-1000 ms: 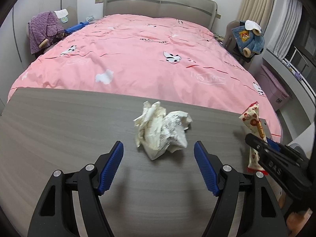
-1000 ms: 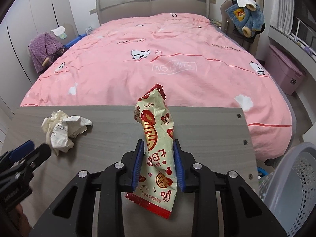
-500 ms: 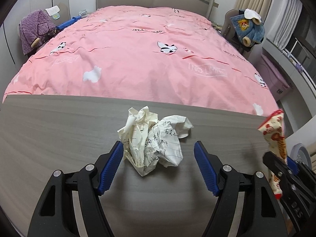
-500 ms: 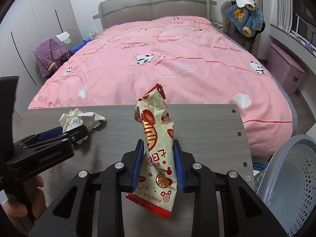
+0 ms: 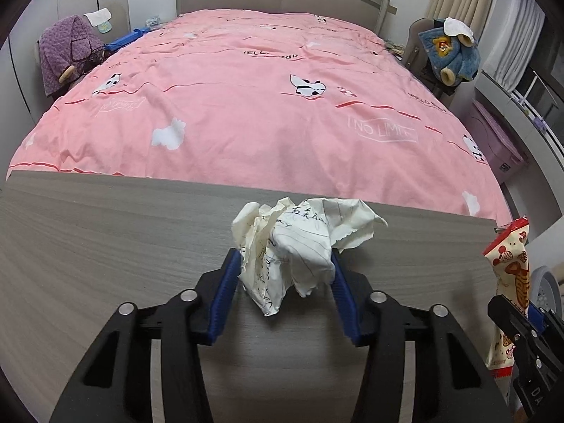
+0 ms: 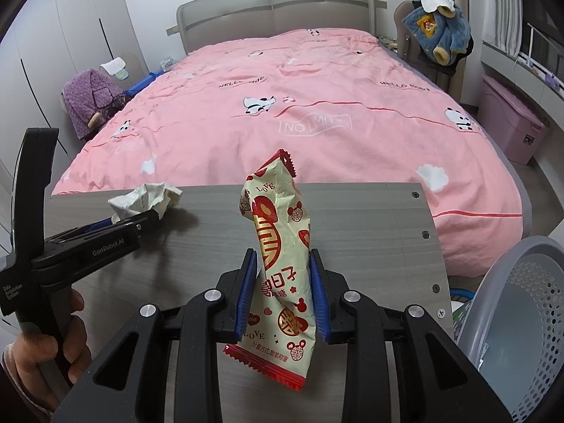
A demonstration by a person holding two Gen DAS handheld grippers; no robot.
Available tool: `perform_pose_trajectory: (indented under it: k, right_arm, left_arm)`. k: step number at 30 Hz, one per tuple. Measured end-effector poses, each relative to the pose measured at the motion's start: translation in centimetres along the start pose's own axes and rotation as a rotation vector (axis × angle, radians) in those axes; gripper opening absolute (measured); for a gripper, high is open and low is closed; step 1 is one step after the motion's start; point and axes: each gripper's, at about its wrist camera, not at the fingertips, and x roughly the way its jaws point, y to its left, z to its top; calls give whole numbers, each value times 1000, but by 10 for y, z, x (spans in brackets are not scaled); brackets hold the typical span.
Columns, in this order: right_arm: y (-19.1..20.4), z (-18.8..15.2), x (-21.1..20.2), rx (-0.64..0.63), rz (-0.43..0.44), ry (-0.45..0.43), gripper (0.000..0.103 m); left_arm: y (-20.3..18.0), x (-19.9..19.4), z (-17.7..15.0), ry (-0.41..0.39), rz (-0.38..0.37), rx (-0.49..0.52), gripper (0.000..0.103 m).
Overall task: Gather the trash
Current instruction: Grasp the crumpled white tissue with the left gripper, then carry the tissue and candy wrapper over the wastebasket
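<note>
crumpled paper (image 5: 296,246) is pinched between the left gripper (image 5: 282,283) fingers at frame centre, over the table (image 5: 105,246); snack wrapper (image 6: 282,264) is clamped upright by the right gripper (image 6: 282,289), basket (image 6: 521,317) seen lower right.

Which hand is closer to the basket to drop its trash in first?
Right. The right gripper grips the snack wrapper beside the laundry basket; the left gripper, pinching crumpled paper, is farther away.
</note>
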Motion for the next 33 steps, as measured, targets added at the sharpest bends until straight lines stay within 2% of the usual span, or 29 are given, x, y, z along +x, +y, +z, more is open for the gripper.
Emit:
perform_pose_trajectory:
  k: [1,4,11,17,23,33]
  right_arm:
    - [0,0,0,0,0,0,30]
    - [0,0,0,1,-1,-2,30]
    - [-6,-5,-13,18,1,-19,30]
    - [-18,-14,-36,37,-14,-43,30]
    - [-44,-34,-70,75,-53,-66,30]
    - [-123,-77,-131,203,-169,-110,30]
  left_arm:
    - [0,0,0,-3,-3,1,38]
    - [2,-4,0,-13,-17,-1,29]
    - [-5,-28,-11,-66,-14,17,28]
    - [-27,-59,-29,-114,-14,63,28]
    - [-66,-88,-53,-145,-60,121,28]
    - [-161,-116,-94,-134,-212,261,28]
